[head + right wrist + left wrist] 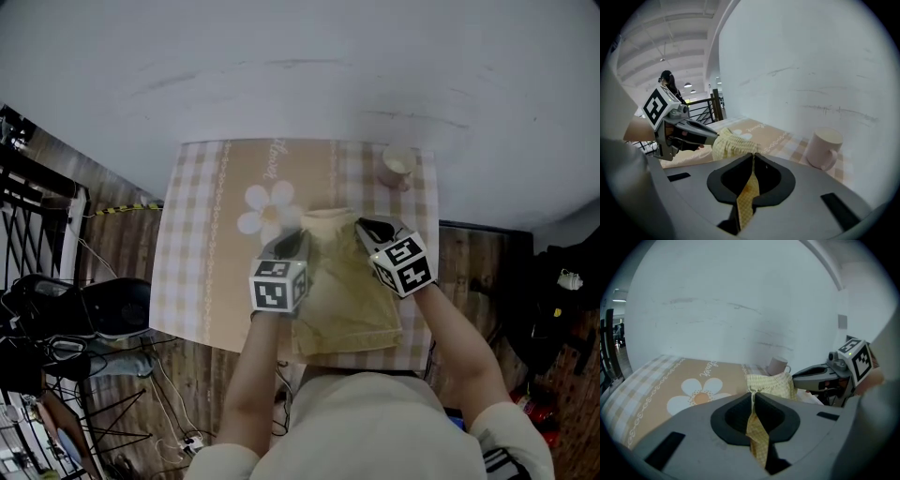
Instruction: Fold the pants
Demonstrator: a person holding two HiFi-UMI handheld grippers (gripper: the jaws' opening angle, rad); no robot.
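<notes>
Yellow pants (352, 305) reach the table's (187, 272) 6 o'clock edge, free room at 9 o'clock; left gripper (298, 238) and right gripper (367, 226), tilted down, pinch their 12 o'clock edge.

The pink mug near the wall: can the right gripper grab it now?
Probably not yet. The right gripper is shut on the yellow pants, so its jaws are full. The tablecloth toward the mug looks bare, so nothing else blocks it.
</notes>
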